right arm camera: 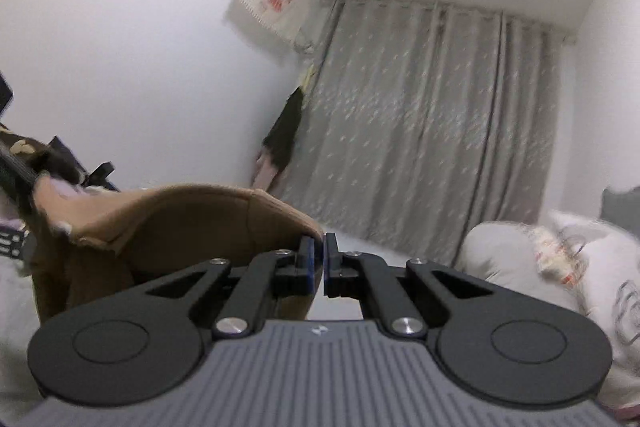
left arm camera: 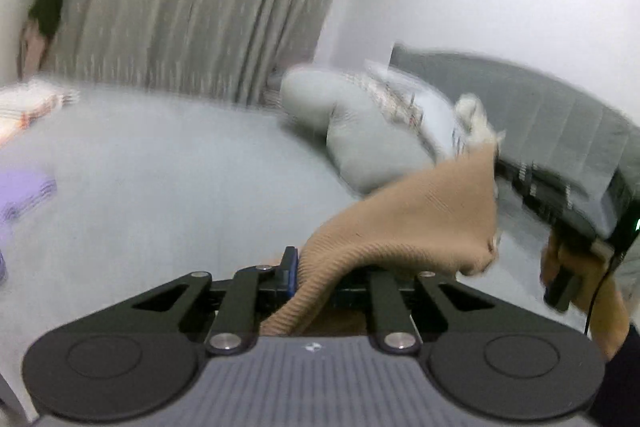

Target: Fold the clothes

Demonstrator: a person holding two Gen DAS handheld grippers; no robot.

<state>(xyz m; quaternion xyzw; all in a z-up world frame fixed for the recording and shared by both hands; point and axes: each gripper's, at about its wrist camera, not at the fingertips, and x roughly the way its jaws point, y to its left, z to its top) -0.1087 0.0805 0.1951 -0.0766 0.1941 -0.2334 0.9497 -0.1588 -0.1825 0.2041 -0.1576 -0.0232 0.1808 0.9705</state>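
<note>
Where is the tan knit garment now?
The tan knit garment hangs above the bed, stretched between the left gripper and the right gripper.

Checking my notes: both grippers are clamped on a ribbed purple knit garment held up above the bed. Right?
Not purple: the ribbed knit garment is tan, as the left wrist view shows. Both the left gripper and right gripper are clamped on it above the grey bed.

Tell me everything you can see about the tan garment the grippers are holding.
The tan garment is a ribbed knit, soft and limp, lifted above the pale grey bed. The left gripper is shut on one edge, the right gripper on another, so it hangs slung between them with a folded, sagging middle. Its full shape cannot be told.
</note>
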